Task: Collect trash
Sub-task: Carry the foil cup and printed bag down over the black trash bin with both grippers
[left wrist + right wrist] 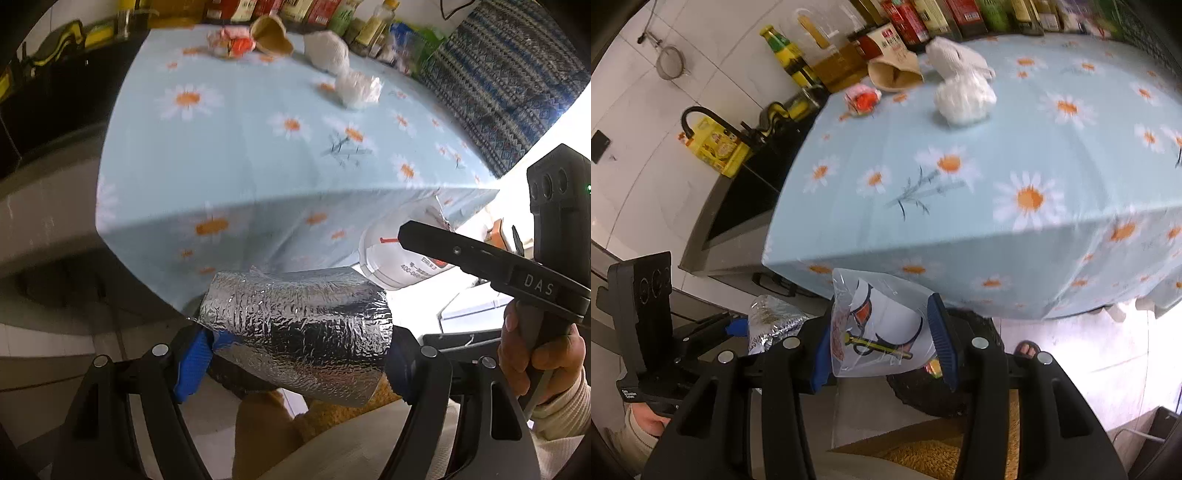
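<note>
My left gripper (295,350) is shut on a crumpled silver foil bag (299,332), held below the table's front edge; the foil bag (772,325) also shows at the left of the right wrist view. My right gripper (882,347) is shut on a white paper cup in a clear plastic wrapper (879,332), and the same cup (402,251) appears in the left wrist view beside the other gripper's finger. On the daisy tablecloth (960,221) lie a white crumpled wad (964,99), a red and white wrapper (862,98) and a brown paper bag (894,72).
Bottles and jars (923,18) line the table's back edge. A dark sink with a black tap (698,118) and a yellow box (716,147) lie to the left. Under the right gripper sits a dark round bin (923,387); a sandalled foot (1028,349) stands on the floor.
</note>
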A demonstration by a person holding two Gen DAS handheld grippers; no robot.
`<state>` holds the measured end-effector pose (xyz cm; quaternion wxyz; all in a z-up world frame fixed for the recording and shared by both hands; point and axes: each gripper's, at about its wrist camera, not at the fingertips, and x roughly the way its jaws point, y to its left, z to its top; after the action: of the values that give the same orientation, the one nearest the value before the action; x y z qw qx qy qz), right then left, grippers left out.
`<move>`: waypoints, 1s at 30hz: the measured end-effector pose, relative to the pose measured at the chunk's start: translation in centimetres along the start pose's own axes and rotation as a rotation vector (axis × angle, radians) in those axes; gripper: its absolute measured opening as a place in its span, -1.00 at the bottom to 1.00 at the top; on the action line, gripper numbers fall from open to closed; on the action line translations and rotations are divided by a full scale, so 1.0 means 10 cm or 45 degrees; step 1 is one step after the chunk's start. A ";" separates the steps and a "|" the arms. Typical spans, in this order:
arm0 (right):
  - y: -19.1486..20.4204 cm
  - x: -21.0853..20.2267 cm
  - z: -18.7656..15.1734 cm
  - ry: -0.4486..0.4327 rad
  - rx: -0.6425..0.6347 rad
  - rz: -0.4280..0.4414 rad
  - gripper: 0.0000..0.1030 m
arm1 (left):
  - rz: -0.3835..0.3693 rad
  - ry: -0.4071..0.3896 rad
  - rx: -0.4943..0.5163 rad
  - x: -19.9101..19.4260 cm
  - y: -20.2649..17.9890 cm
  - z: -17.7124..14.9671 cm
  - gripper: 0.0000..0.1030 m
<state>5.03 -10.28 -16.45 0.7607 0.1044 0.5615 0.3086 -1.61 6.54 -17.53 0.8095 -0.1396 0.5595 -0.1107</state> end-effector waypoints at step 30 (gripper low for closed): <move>-1.37 1.41 -0.97 0.365 0.566 0.034 -0.07 | 0.156 0.461 -0.152 1.71 0.35 -0.59 0.47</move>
<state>3.41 -14.63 -37.88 0.6277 0.2313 0.7161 0.1992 -1.11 3.48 -35.67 0.6912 -0.1309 0.7089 -0.0512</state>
